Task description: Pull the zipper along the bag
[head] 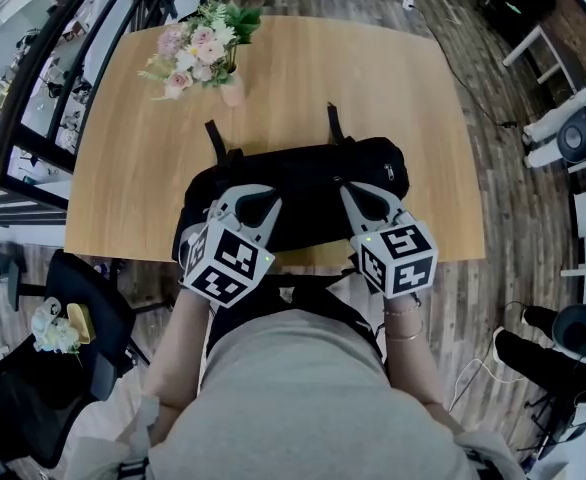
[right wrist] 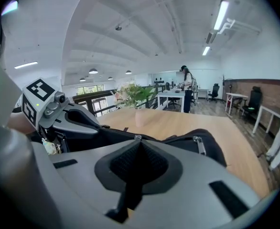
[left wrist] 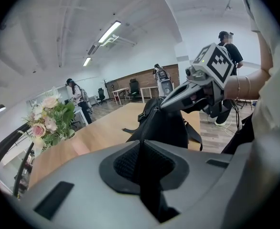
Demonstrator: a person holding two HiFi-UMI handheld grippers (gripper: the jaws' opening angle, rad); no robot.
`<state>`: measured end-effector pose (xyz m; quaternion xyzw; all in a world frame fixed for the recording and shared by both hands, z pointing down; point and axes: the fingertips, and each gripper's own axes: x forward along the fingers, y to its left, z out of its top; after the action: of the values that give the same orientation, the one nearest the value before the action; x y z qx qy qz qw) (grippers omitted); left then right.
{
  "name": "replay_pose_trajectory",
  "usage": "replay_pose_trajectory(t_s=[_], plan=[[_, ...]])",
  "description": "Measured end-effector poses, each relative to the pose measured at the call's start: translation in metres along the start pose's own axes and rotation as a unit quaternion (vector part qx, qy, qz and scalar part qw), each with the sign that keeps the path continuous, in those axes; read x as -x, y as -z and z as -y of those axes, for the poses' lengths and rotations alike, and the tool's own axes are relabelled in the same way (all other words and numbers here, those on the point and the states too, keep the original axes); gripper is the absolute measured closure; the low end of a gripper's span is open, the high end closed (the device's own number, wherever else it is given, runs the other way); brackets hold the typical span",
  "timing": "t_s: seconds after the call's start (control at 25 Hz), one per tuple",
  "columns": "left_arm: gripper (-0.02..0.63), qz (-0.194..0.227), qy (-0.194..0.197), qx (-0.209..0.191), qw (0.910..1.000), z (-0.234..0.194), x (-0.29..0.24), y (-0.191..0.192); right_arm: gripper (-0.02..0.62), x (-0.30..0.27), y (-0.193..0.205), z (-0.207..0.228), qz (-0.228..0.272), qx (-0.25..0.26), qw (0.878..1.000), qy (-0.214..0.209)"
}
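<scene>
While clamping left end of black bag (head: 303, 178) with left gripper (left wrist: 141, 143), pinches zipper pull (right wrist: 138, 137) atop it with right gripper (right wrist: 137, 146). Clenched on both.

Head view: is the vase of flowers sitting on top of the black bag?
No, the vase of flowers stands on the wooden table, apart from the black bag and beyond it.

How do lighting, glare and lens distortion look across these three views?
Head view: even light, soft shadows, light wooden table bowed by the fisheye, black fabric bag lacking detail. Left gripper view: ceiling strip light blown out, dark vignette corners, left tongs filling the lower frame. Right gripper view: same vignette, white ceiling tube light glaring, background sharp.
</scene>
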<state>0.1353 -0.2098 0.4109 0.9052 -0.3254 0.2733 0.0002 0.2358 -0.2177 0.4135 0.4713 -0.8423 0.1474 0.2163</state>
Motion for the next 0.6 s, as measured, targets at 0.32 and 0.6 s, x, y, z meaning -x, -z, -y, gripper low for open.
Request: replay_pose_trajectory(t_s=[0.32,0.6], plan=[[0.568,0.003,-0.014,0.004,0.9999,-0.002,0.001,-0.002,0.586,0.011,0.002,0.021,-0.001,-0.009,1.000,0.018],[0.568,0.006,-0.028,0.012,0.9995,-0.005,-0.001,-0.001,0.584,0.019,0.004,0.045,0.001,-0.003,0.999,0.039]])
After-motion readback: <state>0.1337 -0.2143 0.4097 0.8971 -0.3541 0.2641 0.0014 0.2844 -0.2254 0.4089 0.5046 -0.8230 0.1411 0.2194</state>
